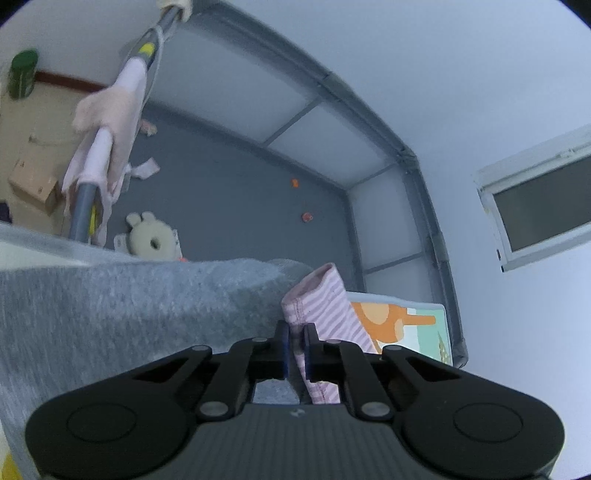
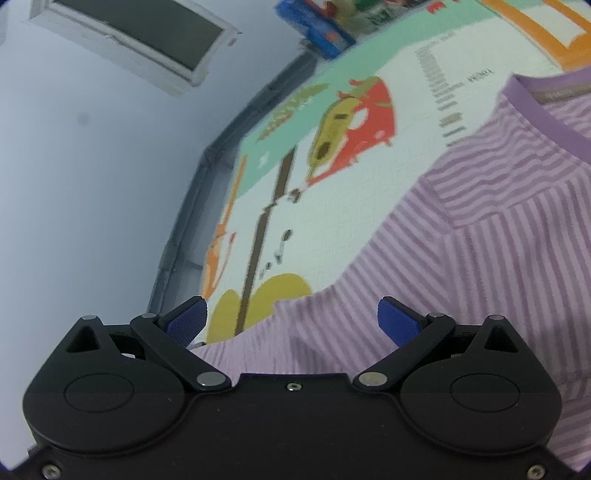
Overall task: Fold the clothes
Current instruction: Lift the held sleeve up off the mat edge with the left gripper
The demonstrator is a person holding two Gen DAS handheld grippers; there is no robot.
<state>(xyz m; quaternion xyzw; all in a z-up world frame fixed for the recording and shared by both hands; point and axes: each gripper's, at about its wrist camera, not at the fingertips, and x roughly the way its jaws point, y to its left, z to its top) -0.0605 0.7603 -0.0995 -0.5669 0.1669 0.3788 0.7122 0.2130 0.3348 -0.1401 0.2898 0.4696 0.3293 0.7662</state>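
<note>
A purple-and-white striped shirt [image 2: 480, 229] with a solid purple collar lies spread on a colourful play mat [image 2: 354, 192] in the right wrist view. My right gripper [image 2: 291, 321] hovers over the shirt's lower part, open, its blue pads [image 2: 399, 325] wide apart with nothing between them. In the left wrist view my left gripper [image 1: 296, 341] is shut on a raised edge of the striped shirt [image 1: 325, 306], the fabric pinched between the pads. A grey cloth [image 1: 129, 314] fills the area to its left.
A grey playpen fence [image 1: 424, 206] encloses a dark grey floor [image 1: 236, 192]. A cream plush toy [image 1: 151, 236], small orange bits and a pale pink garment on a pole [image 1: 107, 122] lie beyond. A cardboard box [image 1: 33, 181] sits far left. Toys [image 2: 325, 26] crowd the mat's far end.
</note>
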